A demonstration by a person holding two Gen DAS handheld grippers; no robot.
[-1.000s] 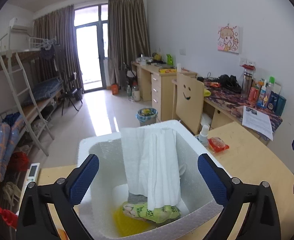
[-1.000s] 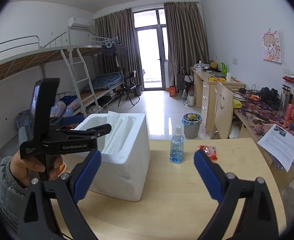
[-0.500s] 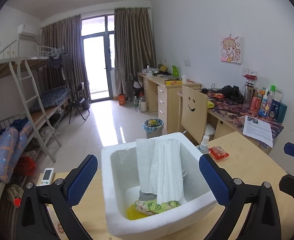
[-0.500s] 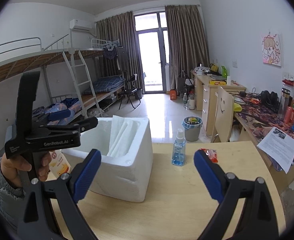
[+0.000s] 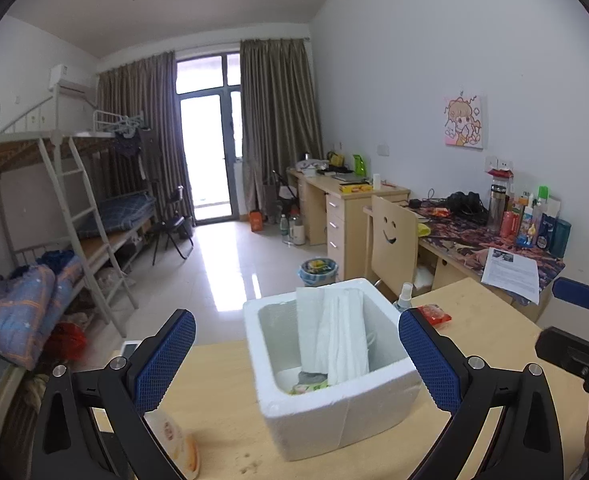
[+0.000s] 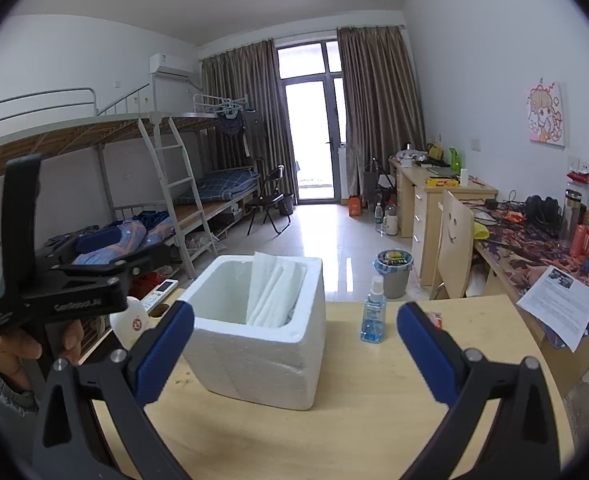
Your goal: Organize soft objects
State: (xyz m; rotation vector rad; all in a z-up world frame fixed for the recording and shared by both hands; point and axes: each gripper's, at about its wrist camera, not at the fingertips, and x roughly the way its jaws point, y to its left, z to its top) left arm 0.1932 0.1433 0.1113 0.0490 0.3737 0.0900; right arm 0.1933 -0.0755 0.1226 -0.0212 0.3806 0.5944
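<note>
A white foam box (image 5: 334, 412) stands on the wooden table (image 5: 222, 420). A white folded towel (image 5: 334, 336) leans upright inside it, over a grey cloth and a green-yellow packet (image 5: 306, 386) at the bottom. My left gripper (image 5: 296, 356) is open and empty, held back from the box and above it. My right gripper (image 6: 294, 344) is open and empty, in front of the box (image 6: 262, 344), with the towel (image 6: 272, 292) showing above the rim. The left gripper's body shows at the left of the right wrist view.
A blue spray bottle (image 6: 373, 312) and a red packet (image 5: 434, 314) sit on the table right of the box. A white-and-orange pouch (image 5: 174, 440) lies near the left edge, a remote (image 6: 160, 290) beyond it. Chair, desks and bunk beds stand behind.
My left gripper has pulled back and up from the box, which now looks smaller and farther. The right gripper has barely moved. The towel stays in the box.
</note>
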